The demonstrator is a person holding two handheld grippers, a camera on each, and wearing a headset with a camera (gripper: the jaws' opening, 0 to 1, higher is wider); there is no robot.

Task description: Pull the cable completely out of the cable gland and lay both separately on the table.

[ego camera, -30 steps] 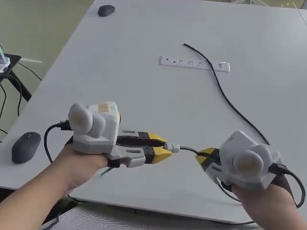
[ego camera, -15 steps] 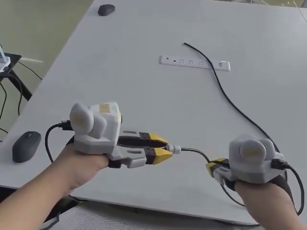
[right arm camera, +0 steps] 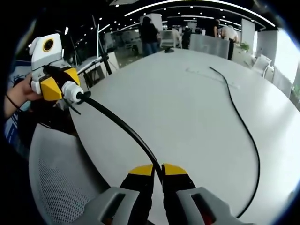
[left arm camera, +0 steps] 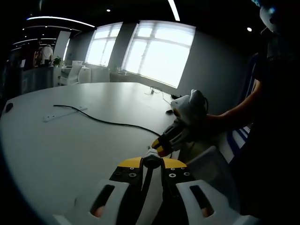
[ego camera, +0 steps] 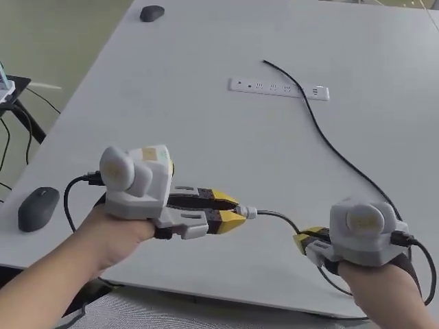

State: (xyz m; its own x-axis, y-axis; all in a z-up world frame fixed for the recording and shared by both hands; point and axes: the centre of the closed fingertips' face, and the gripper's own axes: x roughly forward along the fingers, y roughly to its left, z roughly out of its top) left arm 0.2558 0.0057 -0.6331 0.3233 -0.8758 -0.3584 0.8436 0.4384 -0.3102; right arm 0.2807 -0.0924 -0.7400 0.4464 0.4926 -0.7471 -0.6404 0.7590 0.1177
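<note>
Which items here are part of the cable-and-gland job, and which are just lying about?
Job in hand:
cable gland, gripped by the left tool
cable, gripped by the right tool

Lying about on the table:
power strip
black cord
near mouse
far mouse

White workbench (ego camera: 206,137); pale green floor (ego camera: 55,41) off left edge; bright windows (left arm camera: 159,56); ceiling light strips (right arm camera: 187,5); grey mesh chair (right arm camera: 56,183).

Near the worktop's (ego camera: 206,123) front edge, the left gripper (ego camera: 236,214), fingers (ego camera: 223,200) closed on the cable gland (ego camera: 247,212), faces the right gripper (ego camera: 300,240), fingers (ego camera: 310,235) pinching the cable (ego camera: 278,216).
</note>
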